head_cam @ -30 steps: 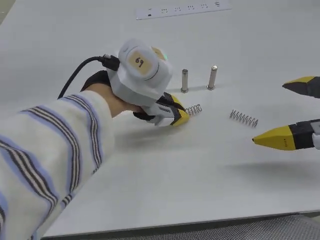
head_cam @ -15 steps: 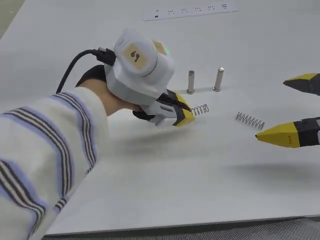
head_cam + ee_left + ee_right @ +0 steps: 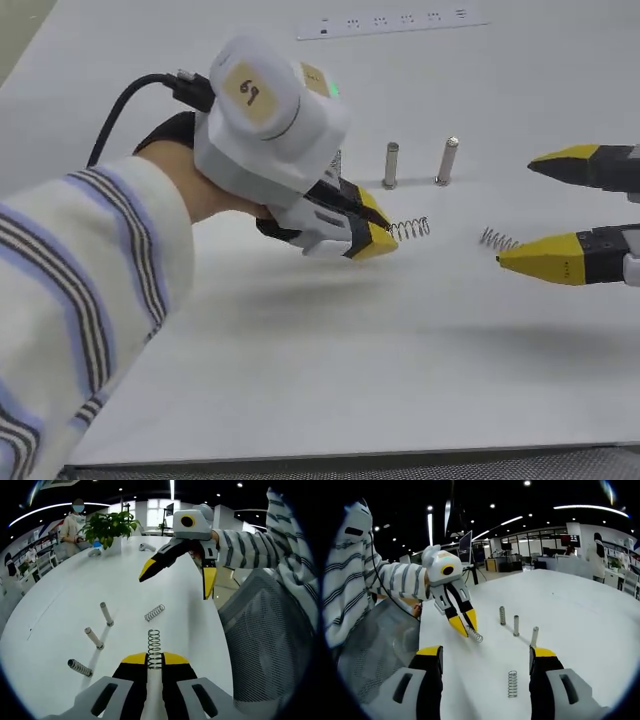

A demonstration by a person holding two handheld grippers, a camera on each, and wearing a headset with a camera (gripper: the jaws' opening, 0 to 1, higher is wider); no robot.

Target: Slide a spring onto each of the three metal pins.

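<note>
White bench (image 3: 300, 350) | left gripper (image 3: 385, 240) pinching spring (image 3: 410, 229) | right gripper (image 3: 515, 212) wide, loose spring (image 3: 497, 240) near | two bare pins (image 3: 392, 165) beyond

Table (image 3: 330, 350): smooth white top, matt, with a faint soft sheen. Left gripper (image 3: 388, 237) and right gripper (image 3: 515, 212): smooth white plastic housings with a low sheen; jaws tipped in matt yellow plastic over black. Held spring (image 3: 410, 229), pinched in the left gripper, and loose spring (image 3: 494, 239): thin bare metal wire, lightly glinting. Standing pin (image 3: 391, 164): plain grey metal, smooth, satin finish, with a paler highlight along its side. Sleeve (image 3: 80, 300): soft striped knit cloth, matt. Cable (image 3: 120, 110): black, smooth, rubbery-looking jacket. Chair back (image 3: 260, 645): grey open-mesh fabric, rough-textured.
</note>
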